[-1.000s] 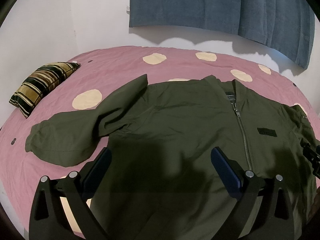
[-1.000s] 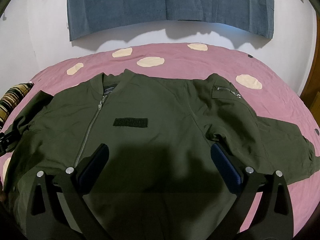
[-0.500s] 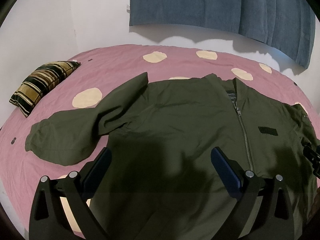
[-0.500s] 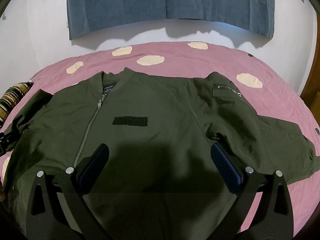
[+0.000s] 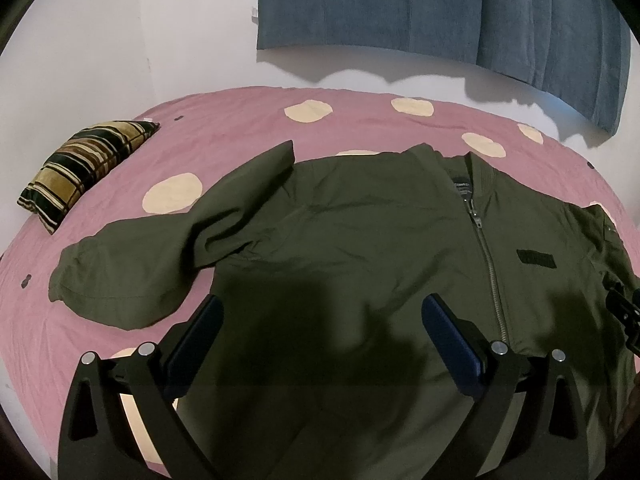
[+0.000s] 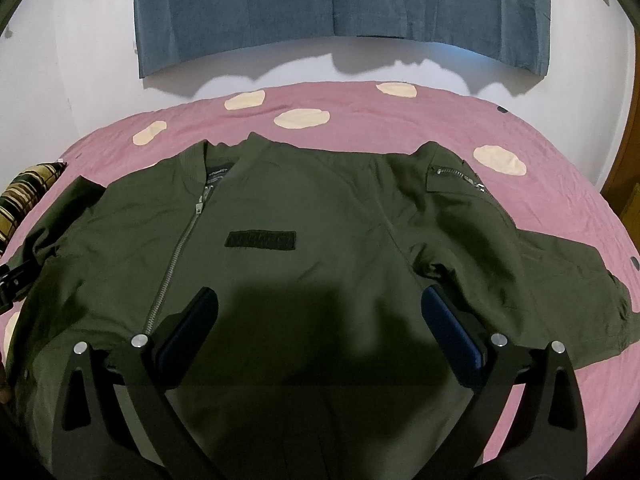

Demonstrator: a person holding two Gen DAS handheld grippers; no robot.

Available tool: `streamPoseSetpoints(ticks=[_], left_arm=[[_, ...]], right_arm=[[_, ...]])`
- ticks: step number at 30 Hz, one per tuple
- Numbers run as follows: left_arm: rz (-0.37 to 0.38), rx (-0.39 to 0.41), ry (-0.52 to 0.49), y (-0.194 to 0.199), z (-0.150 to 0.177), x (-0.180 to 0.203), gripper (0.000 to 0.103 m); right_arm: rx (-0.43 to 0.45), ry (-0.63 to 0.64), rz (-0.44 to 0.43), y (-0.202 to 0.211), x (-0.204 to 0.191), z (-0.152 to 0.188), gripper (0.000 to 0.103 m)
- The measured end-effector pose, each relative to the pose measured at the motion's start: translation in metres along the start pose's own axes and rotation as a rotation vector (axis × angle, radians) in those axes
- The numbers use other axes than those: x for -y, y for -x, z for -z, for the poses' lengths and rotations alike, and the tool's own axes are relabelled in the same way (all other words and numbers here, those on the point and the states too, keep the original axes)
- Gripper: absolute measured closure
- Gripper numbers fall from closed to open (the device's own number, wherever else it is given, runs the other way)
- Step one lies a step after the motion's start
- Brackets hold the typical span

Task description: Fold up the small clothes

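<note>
An olive-green zip-front fabric jacket (image 5: 360, 248) with a silver zipper (image 5: 490, 268) and a black rectangular chest patch (image 6: 261, 240) is laid on a pink bedsheet (image 5: 240, 132) dotted with cream ovals. Left of the jacket, a black-and-gold striped pillow (image 5: 86, 164) is seen; behind it, a blue-grey ribbed hanging cloth (image 6: 320, 4) is shown.

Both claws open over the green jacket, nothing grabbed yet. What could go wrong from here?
1. The left sleeve lies bunched and doubled over near the armpit; folding it in as it is may trap creases.
2. The zipper and the shoulder zip pocket are hard metal; a pinch there could slip.
3. The left claw and right claw hover over mid-body fabric; closing here may grab only the top layer.
</note>
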State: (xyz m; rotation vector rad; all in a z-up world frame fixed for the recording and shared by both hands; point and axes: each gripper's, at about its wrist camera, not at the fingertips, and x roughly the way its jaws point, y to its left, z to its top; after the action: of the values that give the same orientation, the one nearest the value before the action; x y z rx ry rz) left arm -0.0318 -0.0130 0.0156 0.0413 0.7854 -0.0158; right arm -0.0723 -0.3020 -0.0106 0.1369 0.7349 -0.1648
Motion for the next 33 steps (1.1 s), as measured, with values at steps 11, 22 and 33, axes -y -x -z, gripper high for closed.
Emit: streamPoseSetpoints(ticks=[11,22,33], left_arm=[[0.017,-0.009,-0.004,-0.003,0.001,0.001,0.004],[0.006,-0.023,0.007,-0.011,0.001,-0.005,0.004],[-0.02,-0.05,0.021,-0.016,0.002,-0.01,0.004]], right_arm=[[-0.014,-0.106,-0.055,0.009,0.036,-0.004,0.002],[0.086,-0.748,-0.026,0.079,0.295,0.048,0.002],[0.027,-1.063,0.01,0.068,0.405,0.122,0.037]])
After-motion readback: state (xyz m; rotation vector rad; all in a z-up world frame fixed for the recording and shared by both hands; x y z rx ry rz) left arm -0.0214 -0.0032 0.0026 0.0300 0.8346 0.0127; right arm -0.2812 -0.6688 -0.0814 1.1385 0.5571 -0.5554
